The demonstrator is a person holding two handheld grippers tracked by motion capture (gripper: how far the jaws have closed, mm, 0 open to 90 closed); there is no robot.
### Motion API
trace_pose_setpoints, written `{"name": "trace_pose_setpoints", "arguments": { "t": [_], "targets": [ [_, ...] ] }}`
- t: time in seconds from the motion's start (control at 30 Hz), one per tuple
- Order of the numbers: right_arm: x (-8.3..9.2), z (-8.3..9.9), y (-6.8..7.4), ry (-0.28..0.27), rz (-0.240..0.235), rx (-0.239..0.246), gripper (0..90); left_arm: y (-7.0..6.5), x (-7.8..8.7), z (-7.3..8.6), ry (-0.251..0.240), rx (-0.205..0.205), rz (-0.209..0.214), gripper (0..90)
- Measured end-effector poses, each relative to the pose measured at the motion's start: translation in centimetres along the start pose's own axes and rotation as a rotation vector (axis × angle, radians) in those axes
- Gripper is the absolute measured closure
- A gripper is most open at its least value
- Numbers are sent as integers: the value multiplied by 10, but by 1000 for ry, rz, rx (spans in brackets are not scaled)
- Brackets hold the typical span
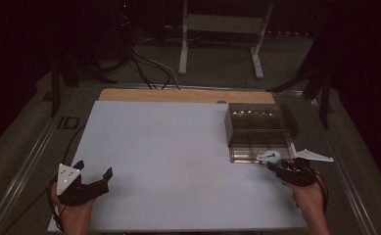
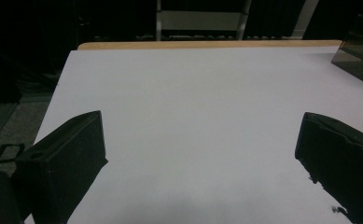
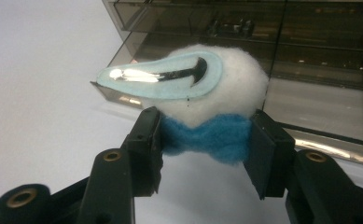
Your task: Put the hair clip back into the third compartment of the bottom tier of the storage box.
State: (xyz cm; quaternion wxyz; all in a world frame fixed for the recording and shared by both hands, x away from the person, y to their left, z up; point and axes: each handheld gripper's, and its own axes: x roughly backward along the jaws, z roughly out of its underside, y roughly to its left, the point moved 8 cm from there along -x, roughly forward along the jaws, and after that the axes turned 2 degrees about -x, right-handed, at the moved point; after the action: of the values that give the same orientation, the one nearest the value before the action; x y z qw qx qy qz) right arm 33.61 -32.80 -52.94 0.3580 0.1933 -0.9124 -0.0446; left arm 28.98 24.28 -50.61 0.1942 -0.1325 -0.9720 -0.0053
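Beside the box, right tool grips plush toy.

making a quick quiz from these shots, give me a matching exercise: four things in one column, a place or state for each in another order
Things:
1. left gripper
2. right gripper
3. felt toy
4. smoked plastic organizer box

States or places:
A. on the table's far right part
B. open over the bare white tabletop
C. white and blue, clamped between two jaws
D. shut on something soft

Pairs: 1-B, 2-D, 3-C, 4-A
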Motion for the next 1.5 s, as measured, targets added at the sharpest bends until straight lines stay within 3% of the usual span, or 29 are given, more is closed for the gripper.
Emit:
{"name": "trace_pose_setpoints", "arguments": {
  "t": [1.13, 1.5],
  "targets": [
    [0, -14, -16, -61, 68, -99, 515, -1, -2, 2, 12, -3, -3, 33],
    [-2, -18, -21, -68, 91, -111, 516, 0, -1, 1, 7, 2, -4, 33]
  ]
}}
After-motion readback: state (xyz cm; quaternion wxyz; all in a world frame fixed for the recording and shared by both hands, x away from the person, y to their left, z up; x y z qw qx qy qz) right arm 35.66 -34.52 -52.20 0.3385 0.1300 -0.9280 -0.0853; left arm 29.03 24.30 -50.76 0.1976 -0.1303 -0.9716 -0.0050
